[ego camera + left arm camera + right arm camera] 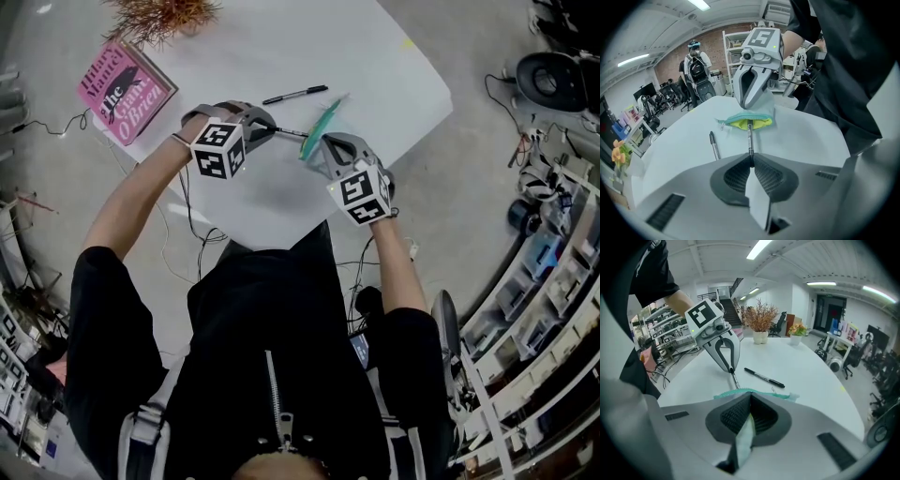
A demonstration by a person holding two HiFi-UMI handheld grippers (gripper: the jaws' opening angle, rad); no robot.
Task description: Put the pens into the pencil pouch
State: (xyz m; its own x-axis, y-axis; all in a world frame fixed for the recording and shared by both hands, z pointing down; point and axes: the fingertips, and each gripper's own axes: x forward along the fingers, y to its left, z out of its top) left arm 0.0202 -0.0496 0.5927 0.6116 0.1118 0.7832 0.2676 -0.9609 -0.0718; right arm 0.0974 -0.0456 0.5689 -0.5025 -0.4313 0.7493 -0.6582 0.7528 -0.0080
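- Teal cloth with a yellow lining makes up the pencil pouch (pixel 747 120). It hangs lifted over the middle of the white worktop (pixel 394 75), with its mouth gaping toward the left.
- Pinched shut on the pouch's near edge, the right tongs (pixel 749 397) carry the pouch clear of the worktop.
- Narrowed onto the tail of a slim black pen (pixel 750 138), the left tongs (pixel 751 161) aim it lengthwise at the pouch. The pen's tip sits right at the yellow opening; whether it has passed the rim I cannot tell.
- Lying flat on the worktop, on the far side of the pouch and apart from it, is a second pen (pixel 295 95).
- My judgement is that the held pen is light and stiff. Its smooth barrel could swivel or slide between the pads, since only one end is gripped. That end hold does suit feeding it in point first.
- Likely the pouch is light and limp, so its mouth could fold shut. Holding it near the zip rim, as now, should keep the opening spread.
- For the second pen, a grip across the barrel near its middle looks best, because it lies low on a hard surface and may roll.
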